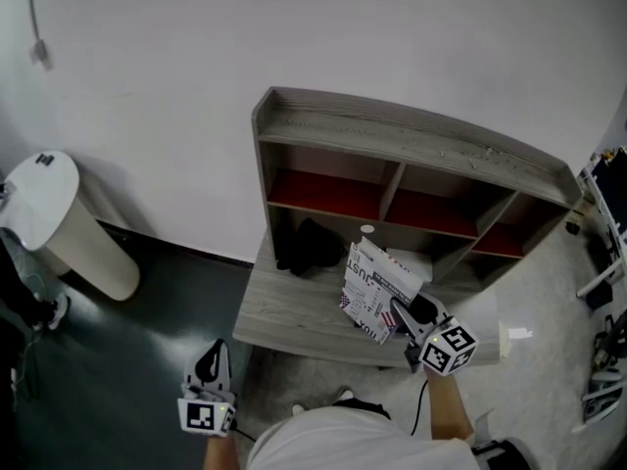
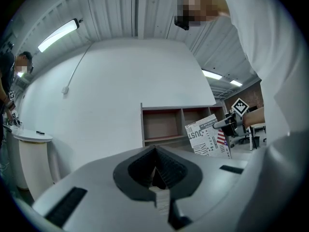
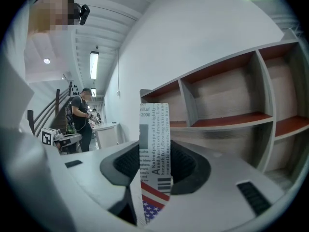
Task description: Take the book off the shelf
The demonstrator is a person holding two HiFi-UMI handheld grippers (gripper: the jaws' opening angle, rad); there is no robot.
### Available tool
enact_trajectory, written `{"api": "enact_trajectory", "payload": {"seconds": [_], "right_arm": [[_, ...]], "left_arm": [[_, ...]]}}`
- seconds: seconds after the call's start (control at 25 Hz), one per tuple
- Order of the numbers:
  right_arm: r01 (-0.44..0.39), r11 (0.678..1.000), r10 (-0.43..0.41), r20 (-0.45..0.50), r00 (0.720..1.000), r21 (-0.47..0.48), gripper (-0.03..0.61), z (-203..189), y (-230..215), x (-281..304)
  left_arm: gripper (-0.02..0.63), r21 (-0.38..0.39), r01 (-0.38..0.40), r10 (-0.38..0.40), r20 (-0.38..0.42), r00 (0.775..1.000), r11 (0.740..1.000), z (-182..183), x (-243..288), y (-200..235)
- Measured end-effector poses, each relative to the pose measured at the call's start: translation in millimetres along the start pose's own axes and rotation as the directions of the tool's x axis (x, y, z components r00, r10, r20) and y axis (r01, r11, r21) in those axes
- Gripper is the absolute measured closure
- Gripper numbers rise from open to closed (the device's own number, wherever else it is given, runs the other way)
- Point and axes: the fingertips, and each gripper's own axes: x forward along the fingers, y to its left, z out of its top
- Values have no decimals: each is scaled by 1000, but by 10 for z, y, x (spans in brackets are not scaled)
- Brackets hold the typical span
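Step in hand, as judged: withdrawal of the book from the shelf.

- Book: seen out of the compartments, tilted, over the grey ledge in front of the lower row, at about 5 o'clock from the centre of the head view.
- Right gripper: clamped on the book at its 5 o'clock corner. In the right gripper view the spine stands upright between the jaws, with a pad pressed on each cover.
- Left gripper: at 7 o'clock, well apart from shelf and book. Its jaws are pressed together on nothing.

Notes for a clean finish (judgement):
- The clamp is to be held firm. With one corner gripped, the free end is likely to swing or sag.
- The pull is best made level and straight toward 6 o'clock until the ledge's front edge is cleared.
- The dark object at 10 o'clock of the book should be left unswept, so no sideways arc is advised.
- Support of the free edge by the left gripper is considered optional.
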Motion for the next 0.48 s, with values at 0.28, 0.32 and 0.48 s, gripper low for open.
{"api": "enact_trajectory", "payload": {"seconds": [0.28, 0.32, 0.48], "right_arm": [[19, 999, -20, 41, 999, 40, 400, -20, 184, -101], [19, 999, -20, 49, 999, 35, 400, -7, 219, -115], [21, 1000, -21, 74, 997, 10, 400, 63, 329, -193]], "left_arm": [[597, -16, 16, -16, 18, 1000, 1000, -76, -188, -9], [597, -17, 18, -17, 23, 1000, 1000, -82, -211, -7], [597, -11, 38, -37, 35, 999, 999, -101, -294, -72]]}}
